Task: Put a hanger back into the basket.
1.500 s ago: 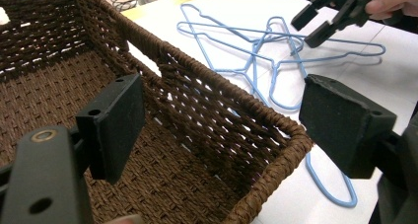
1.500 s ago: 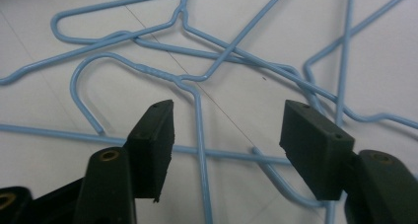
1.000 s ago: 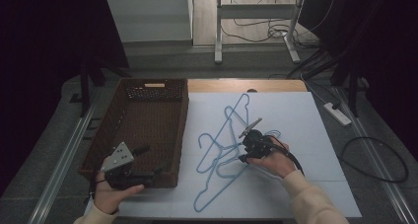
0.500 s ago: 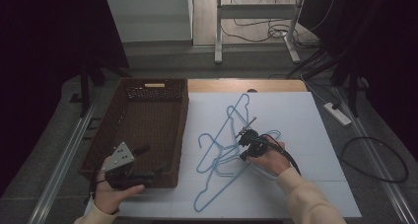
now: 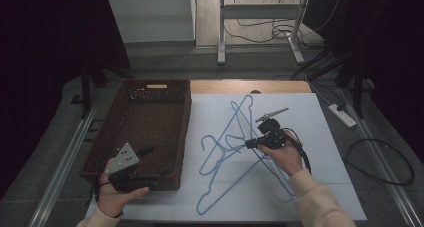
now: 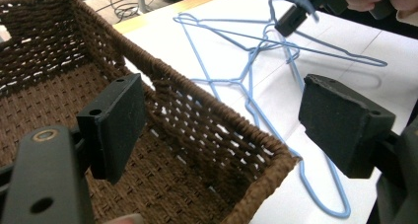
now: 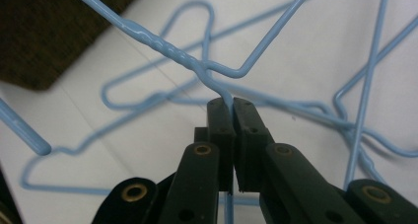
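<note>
Right gripper (image 7: 231,105) has its black jaws pinched tight on a thin pale-blue wire hanger (image 7: 167,49), just below the twisted neck, one end tilted up off the white sheet (image 5: 325,137) in the tangle of blue hangers (image 5: 220,157). Left gripper (image 6: 222,120) hangs wide open over the corner of the brown woven basket (image 5: 145,117), holding nothing

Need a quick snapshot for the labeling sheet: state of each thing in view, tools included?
Right tool: shut on the held hanger's wire by its twisted neck.
Held hanger: pinched, partly raised off the sheet.
Other hangers: tangled, lying on the white sheet.
Left tool: open, holding nothing, at the basket's corner.
Basket: upright, nothing visible inside.
</note>
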A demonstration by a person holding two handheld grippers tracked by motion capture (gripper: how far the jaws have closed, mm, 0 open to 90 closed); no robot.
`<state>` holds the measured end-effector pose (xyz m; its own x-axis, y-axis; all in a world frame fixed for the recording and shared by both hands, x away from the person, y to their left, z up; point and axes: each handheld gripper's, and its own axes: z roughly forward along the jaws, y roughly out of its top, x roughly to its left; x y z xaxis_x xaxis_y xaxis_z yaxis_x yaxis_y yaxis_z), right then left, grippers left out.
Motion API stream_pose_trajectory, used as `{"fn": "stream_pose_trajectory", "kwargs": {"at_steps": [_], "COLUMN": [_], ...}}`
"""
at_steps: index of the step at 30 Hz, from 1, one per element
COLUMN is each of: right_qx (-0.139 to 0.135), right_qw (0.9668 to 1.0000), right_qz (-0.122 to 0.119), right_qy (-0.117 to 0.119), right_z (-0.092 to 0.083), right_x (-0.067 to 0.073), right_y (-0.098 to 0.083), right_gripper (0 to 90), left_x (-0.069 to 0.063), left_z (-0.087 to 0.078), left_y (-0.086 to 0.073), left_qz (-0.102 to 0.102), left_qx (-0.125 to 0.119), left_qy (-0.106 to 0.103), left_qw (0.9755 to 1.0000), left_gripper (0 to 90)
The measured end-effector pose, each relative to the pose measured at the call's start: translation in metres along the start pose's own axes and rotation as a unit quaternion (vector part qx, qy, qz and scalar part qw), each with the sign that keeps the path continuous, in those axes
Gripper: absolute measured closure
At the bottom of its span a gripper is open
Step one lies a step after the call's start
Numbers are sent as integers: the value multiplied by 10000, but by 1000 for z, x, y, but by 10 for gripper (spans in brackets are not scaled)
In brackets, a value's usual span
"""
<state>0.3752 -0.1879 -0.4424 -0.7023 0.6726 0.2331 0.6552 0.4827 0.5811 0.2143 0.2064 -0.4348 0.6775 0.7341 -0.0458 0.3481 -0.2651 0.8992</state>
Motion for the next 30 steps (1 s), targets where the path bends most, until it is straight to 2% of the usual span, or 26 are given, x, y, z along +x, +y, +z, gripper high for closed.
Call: {"fn": "stream_pose_trajectory", "kwargs": {"at_steps": [3,7,13,15,19,23,26,27,30], "right_qx": [-322,-746,-1123,-1266,-1378,-1607,-1689,-1772,-1868], "right_qw": [9995,9971,9933,9914,9897,9856,9839,9820,9803], "right_qz": [72,150,237,284,326,480,540,593,588], "right_qy": [9,87,160,193,205,208,237,270,277], "right_z": [-11,-25,-37,-39,-39,-38,-37,-35,-34], "right_x": [2,7,16,17,17,17,18,19,23], "right_y": [3,4,4,3,3,1,1,0,0], "right_gripper": [880,880,880,880,879,879,880,880,879], "left_x": [-2,-6,-9,-11,-13,-19,-22,-25,-29], "left_z": [2,5,10,12,16,27,32,37,44], "left_y": [2,5,9,11,13,17,19,20,23], "left_qz": [-2,9,-2,-31,-125,-234,-227,-229,-237], "left_qx": [16,39,77,118,169,318,369,398,437], "left_qy": [-44,-106,-151,-212,-302,-407,-489,-558,-597], "left_qw": [10000,9999,9999,9997,9993,9984,9979,9974,9970], "left_gripper": [191,191,190,191,195,198,202,202,205]}}
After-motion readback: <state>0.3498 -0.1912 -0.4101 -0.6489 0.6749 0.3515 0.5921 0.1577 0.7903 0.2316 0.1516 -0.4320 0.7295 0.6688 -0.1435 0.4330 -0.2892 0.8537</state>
